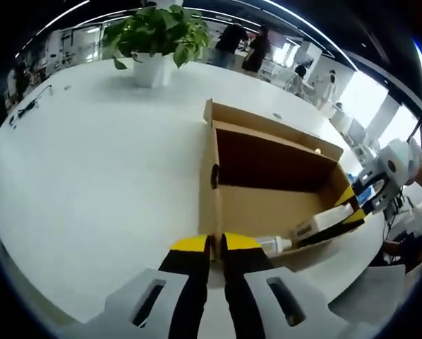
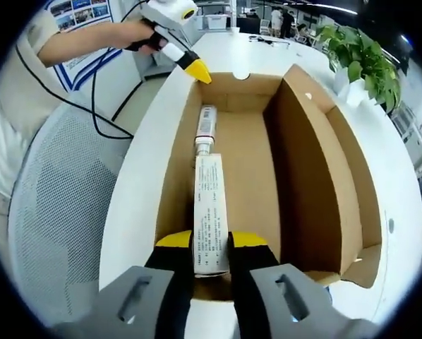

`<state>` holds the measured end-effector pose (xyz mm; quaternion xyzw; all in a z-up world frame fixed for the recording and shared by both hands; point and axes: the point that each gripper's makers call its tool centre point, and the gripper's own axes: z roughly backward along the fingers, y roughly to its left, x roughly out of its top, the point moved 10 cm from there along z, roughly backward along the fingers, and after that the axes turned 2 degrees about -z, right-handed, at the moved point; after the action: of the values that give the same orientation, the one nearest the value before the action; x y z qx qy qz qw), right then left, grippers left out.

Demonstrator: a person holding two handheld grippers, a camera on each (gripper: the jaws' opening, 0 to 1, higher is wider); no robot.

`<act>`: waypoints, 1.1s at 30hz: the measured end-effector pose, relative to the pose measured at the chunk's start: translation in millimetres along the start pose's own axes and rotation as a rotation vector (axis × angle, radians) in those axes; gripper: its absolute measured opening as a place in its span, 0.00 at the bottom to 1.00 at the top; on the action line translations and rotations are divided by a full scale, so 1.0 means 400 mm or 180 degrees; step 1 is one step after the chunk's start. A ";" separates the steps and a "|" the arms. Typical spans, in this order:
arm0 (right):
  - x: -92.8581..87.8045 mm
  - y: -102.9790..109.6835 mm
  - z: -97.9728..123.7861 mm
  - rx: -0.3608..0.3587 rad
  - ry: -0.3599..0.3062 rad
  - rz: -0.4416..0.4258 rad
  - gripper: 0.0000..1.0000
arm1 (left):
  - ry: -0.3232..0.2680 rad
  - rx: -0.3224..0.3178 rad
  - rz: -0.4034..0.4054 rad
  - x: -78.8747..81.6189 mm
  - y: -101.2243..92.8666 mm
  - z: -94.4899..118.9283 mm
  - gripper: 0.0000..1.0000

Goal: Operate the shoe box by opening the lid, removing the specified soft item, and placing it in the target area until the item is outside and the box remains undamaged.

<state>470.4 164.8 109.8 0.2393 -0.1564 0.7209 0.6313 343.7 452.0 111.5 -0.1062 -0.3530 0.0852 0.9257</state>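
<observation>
With the right gripper (image 2: 211, 244) pinching the tube (image 2: 211, 212) low in frame and the left gripper (image 1: 216, 244) clamping the box (image 1: 267, 205) wall, a slanted lift risked tearing cardboard.

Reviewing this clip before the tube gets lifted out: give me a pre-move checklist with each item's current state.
1. Lid open: ok, the shoe box stands open, lid folded back.
2. Right gripper around the tube: ok, fingers either side of its flat end.
3. Grip firm: cannot tell.
4. Left gripper steadying the box: ok, shut on the box wall.
5. Lift path free: ok, nothing lies over the tube.
6. Box undamaged: ok, no tears visible.
</observation>
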 end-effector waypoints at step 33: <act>0.025 0.003 0.150 -0.0212 -0.0453 -0.0086 0.15 | 0.0007 0.0037 -0.0057 -0.004 -0.007 0.004 0.03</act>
<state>477.0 141.2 165.6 0.2709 -0.2215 0.6879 0.6359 341.6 449.2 112.4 -0.0977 -0.3524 0.0789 0.9274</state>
